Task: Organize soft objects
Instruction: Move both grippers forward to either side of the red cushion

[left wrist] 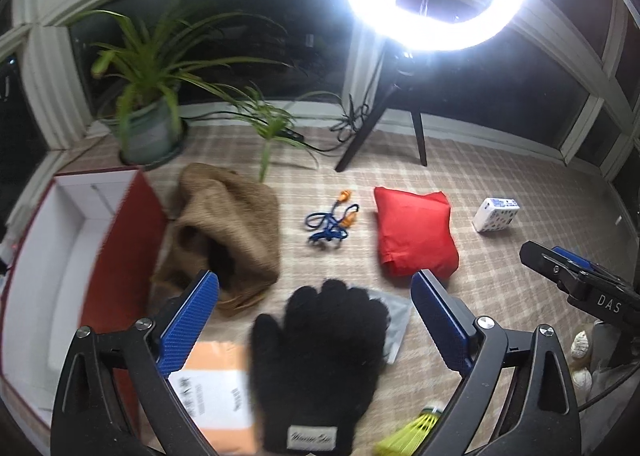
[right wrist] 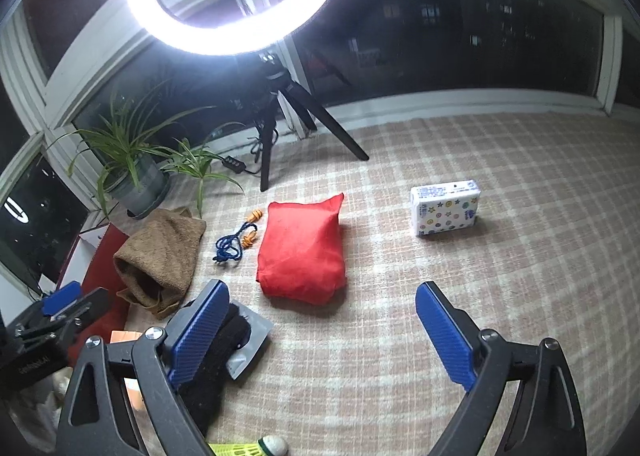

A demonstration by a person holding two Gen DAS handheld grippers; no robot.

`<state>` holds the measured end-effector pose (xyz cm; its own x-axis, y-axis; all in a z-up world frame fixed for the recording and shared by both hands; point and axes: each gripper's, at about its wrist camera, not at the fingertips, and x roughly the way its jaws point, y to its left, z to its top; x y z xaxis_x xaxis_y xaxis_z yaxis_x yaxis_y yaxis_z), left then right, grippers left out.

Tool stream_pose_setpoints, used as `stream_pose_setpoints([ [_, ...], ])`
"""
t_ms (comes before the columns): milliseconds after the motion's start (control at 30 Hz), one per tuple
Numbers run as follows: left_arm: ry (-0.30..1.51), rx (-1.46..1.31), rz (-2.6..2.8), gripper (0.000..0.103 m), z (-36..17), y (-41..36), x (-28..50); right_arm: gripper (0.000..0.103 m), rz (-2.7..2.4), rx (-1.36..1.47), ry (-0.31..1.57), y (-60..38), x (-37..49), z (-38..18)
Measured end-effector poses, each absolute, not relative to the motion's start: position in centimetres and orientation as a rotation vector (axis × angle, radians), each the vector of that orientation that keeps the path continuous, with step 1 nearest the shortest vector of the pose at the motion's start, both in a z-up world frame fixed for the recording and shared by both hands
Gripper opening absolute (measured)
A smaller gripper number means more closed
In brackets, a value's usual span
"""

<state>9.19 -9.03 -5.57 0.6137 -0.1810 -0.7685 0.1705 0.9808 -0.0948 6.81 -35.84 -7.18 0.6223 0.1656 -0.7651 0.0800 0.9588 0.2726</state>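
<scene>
The left gripper [left wrist: 316,320] hangs with its jaws wide open and nothing between the pads, straddling a black knit glove [left wrist: 320,368] that lies flat, fingers spread, near the front edge of the plaid-covered counter [right wrist: 500,296]. The right gripper [right wrist: 324,326] is likewise open and empty over bare cloth, the glove just beside its left finger. The glove partly overlaps a grey pouch [left wrist: 396,320] and an orange parcel [left wrist: 220,388], so the grab I would judge to be in hand, the left jaws closing on the glove, should bite only the knit: come down over the palm or cuff, pinch across the narrow width, and lift straight up so the pouch beneath is not dragged along. The likely destination is the red box [left wrist: 60,256] at the left edge, open with a white inside, just beside a brown cloth bag [left wrist: 224,232]. Further back, toward the middle, lie blue corded earplugs [left wrist: 330,222] and a red pouch [left wrist: 416,232], with a tissue pack [left wrist: 496,214] nearer the right edge; all are well apart from the glove. A yellow shuttlecock [left wrist: 416,432] sits at the front edge close to the left gripper's right finger and is worth avoiding on the descent.
</scene>
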Motion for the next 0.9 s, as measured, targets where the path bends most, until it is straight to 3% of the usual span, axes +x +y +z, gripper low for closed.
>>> stream_pose_setpoints([
  [233,0.989,-0.033,-0.275,0.092,-8.4,-12.3,13.5,0.092,0.093,0.385,0.981,-38.2,10.4,-9.6],
  [567,1.122,-0.041,-0.327,0.083,-12.7,-15.7,18.7,0.065,0.154,0.411,1.061,-38.9,14.6,-13.3],
  [900,1.213,-0.087,-0.342,0.073,-15.4,-16.8,21.7,0.053,0.245,0.460,1.157,-38.9,17.5,-16.2],
])
